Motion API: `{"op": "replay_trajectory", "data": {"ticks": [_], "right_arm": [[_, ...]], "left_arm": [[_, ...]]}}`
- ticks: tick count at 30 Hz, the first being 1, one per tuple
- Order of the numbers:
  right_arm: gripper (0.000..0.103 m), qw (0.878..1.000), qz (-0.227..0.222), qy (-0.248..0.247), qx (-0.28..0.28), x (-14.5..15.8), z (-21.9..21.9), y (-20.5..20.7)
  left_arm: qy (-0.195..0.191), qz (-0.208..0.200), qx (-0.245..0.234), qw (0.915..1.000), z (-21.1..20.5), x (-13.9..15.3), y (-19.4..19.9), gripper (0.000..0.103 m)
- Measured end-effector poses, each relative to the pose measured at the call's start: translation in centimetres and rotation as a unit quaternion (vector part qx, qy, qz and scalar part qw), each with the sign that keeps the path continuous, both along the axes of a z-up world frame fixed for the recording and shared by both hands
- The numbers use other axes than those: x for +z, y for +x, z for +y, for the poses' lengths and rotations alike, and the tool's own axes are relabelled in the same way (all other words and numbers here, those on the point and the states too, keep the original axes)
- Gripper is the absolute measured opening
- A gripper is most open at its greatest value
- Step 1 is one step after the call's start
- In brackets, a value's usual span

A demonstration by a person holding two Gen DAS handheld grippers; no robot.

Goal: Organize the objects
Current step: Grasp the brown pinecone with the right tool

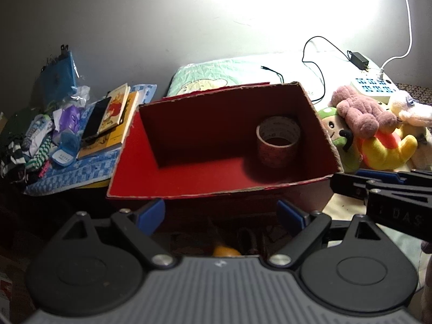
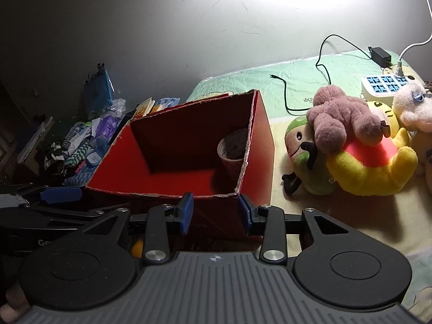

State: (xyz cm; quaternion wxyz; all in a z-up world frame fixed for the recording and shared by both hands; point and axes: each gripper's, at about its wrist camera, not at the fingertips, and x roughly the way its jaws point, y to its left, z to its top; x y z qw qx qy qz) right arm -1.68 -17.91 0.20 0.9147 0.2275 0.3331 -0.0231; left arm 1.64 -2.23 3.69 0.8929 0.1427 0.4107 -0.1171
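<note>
A red cardboard box (image 1: 189,178) (image 2: 167,181) stands open on the bed, with a roll of tape (image 1: 278,140) (image 2: 233,148) in its right end. My left gripper (image 1: 221,216) is wide open just before the box's near wall, nothing between its blue pads. My right gripper (image 2: 216,212) is open by the box's near right corner, also holding nothing; the left wrist view shows it from the side at the right gripper (image 1: 378,186). Right of the box lie a pink plush (image 2: 340,118) (image 1: 359,113), a yellow plush (image 2: 372,167), a green plush (image 2: 305,148) and a white plush (image 2: 413,108).
Left of the box lie books (image 1: 113,118) with a phone (image 1: 95,118) on top, and socks and small packets (image 1: 40,145). A power strip (image 2: 386,86), an adapter (image 2: 380,54) and cables lie on the pillow behind. An orange object (image 1: 225,251) sits below the grippers.
</note>
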Motion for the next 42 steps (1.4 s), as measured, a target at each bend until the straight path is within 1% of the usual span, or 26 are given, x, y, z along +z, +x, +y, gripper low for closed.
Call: {"op": "replay_trajectory", "data": {"ticks": [2,6,9,13,17,20,23,26,29,34,39,42], "right_arm": [[0.039,1.0,0.009,0.017,0.012,-0.7,-0.5,-0.4],[0.039,0.997,0.029,0.059,0.033,-2.5,-1.6,-1.1],[0.039,0.992,0.058,0.104,0.049,-4.2,-2.6,-1.5],[0.039,0.979,0.102,0.165,0.06,-6.6,-3.5,-1.7],[0.039,0.968,0.13,0.201,0.079,-8.0,-3.5,-1.8],[0.039,0.96,0.14,0.221,0.098,-8.5,-3.2,-1.8],[0.039,0.955,0.151,0.226,0.116,-8.9,-3.0,-1.7],[0.039,0.954,0.158,0.223,0.127,-9.1,-2.4,-1.6],[0.039,0.952,0.16,0.226,0.13,-9.6,-2.4,-1.3],[0.039,0.949,0.164,0.231,0.136,-10.2,-2.4,-1.0],[0.04,0.95,0.165,0.23,0.134,-10.5,-2.3,-0.8],[0.04,0.947,0.166,0.242,0.132,-10.8,-2.5,-0.9]], "left_arm": [[-0.013,0.0,-0.018,0.9998,0.0,-0.1,-0.9,0.091],[-0.027,0.01,-0.053,0.9982,-0.1,-0.9,-2.6,0.091],[-0.051,0.038,-0.075,0.9952,0.0,-2.1,-3.6,0.089],[-0.073,0.079,-0.1,0.9892,-0.6,-4.1,-4.9,0.082],[-0.062,0.104,-0.12,0.9853,-2.2,-6.5,-5.9,0.081],[-0.054,0.121,-0.125,0.9833,-2.9,-8.0,-6.1,0.081],[-0.053,0.135,-0.123,0.9818,-3.2,-9.3,-6.1,0.077],[-0.068,0.147,-0.117,0.9798,-3.0,-10.1,-5.9,0.074],[-0.076,0.146,-0.112,0.98,-3.1,-10.6,-5.7,0.073],[-0.072,0.145,-0.113,0.9803,-3.4,-11.5,-5.6,0.068],[-0.065,0.133,-0.124,0.9812,-3.8,-11.7,-5.7,0.068],[-0.06,0.129,-0.133,0.9809,-4.1,-11.7,-5.7,0.069]]}}
